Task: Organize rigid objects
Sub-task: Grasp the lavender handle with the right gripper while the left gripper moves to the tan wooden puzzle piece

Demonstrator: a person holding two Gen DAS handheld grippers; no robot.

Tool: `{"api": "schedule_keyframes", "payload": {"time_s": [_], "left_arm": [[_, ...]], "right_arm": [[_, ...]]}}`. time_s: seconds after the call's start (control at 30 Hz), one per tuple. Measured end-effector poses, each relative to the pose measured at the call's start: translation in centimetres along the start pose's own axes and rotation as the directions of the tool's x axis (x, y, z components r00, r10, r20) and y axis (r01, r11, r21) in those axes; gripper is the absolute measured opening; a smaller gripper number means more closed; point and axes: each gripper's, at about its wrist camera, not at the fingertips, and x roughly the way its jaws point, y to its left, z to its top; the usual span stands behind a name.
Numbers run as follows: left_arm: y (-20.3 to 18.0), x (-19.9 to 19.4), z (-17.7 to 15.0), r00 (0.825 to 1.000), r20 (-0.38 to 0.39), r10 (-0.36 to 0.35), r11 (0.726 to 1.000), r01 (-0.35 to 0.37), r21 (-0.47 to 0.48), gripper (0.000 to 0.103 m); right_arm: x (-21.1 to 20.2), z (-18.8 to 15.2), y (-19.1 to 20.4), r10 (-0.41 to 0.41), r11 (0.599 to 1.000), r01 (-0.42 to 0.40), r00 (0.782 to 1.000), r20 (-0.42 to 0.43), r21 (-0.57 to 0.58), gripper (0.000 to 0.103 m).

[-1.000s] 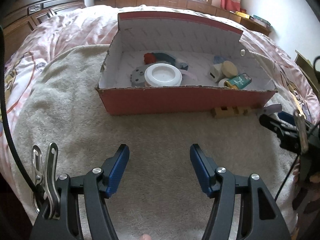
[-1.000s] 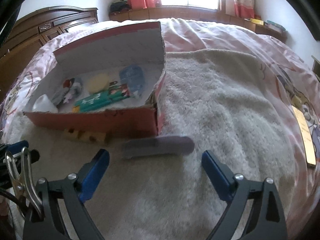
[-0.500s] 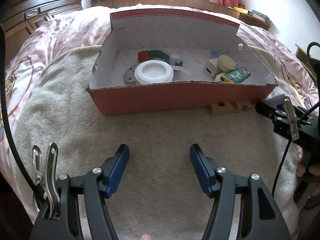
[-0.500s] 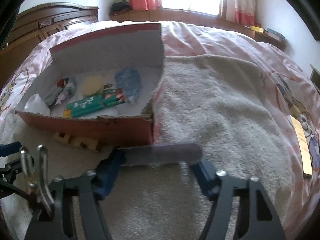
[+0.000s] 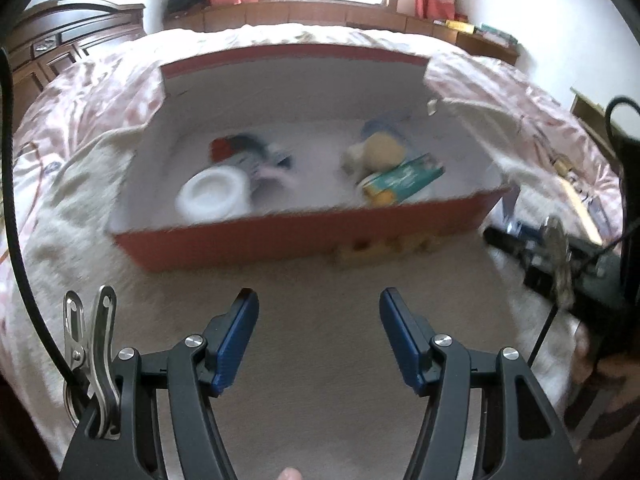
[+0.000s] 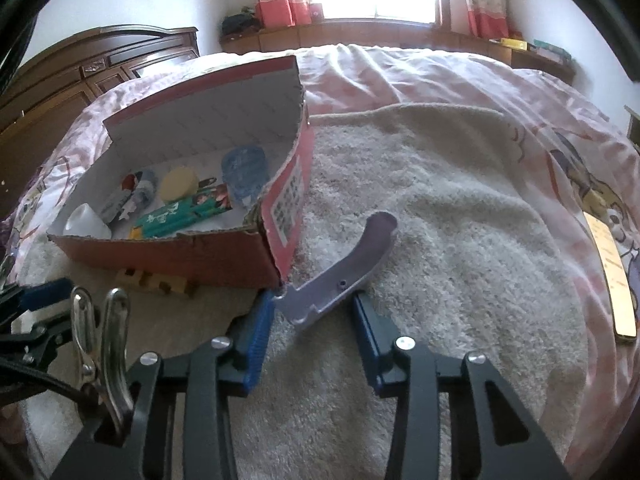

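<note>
Clamping on the near end of a lilac plastic piece (image 6: pixel 348 268), the right gripper (image 6: pixel 313 312) has just been closing its jaws, and the blue pads now touch the piece on both sides. The piece is long and curved; its long axis runs from the pads up and away to the right, with the far rounded tip tilted off the cream blanket (image 6: pixel 460 240), just beside the near right corner of the red cardboard box (image 6: pixel 224 256). The left gripper (image 5: pixel 319 336) has its fingers wide apart with nothing between them, over bare blanket in front of the box's long side. A wooden block (image 6: pixel 154 280) lies against the box's front wall.
</note>
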Motion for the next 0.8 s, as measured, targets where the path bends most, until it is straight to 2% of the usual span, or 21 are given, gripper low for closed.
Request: {"api": "schedule_keyframes", "payload": {"time_s": [0.07, 0.2, 0.27, 0.47, 0.6, 0.8], "left_arm": [[-0.7, 0.5, 0.6, 1.0, 0.007, -0.025, 0.999, 0.026, -0.019, 0.064], [-1.9, 1.8, 1.2, 0.999, 0.01, -0.046, 0.998, 0.046, -0.043, 0.065], [-2.7, 2.3, 1.4, 0.999, 0.015, -0.034, 0.999, 0.035, -0.035, 0.078], [-4.2, 4.0, 1.6, 1.0, 0.002, -0.014, 0.999, 0.014, -0.031, 0.08], [-5.2, 4.7, 1.5, 0.999, -0.003, 0.032, 0.999, -0.032, -0.012, 0.086], [-5.6, 5.0, 1.6, 0.997, -0.004, 0.075, 0.997, -0.075, -0.027, 0.084]], "right_arm": [[-0.2, -0.1, -0.3, 0.015, 1.0, -0.015, 1.0, -0.007, 0.01, 0.045], [-0.5, -0.4, -1.0, 0.052, 0.998, -0.051, 0.999, -0.005, 0.032, 0.059], [-0.5, -0.6, -1.3, 0.069, 0.997, -0.068, 0.998, -0.003, 0.036, 0.061], [-0.6, -0.9, -1.6, 0.098, 0.994, -0.098, 0.995, 0.01, 0.039, 0.062], [-0.6, -1.0, -1.9, 0.119, 0.992, -0.12, 0.993, 0.014, 0.045, 0.063], [-0.7, -1.2, -1.9, 0.131, 0.99, -0.132, 0.991, 0.02, 0.051, 0.064]]}}
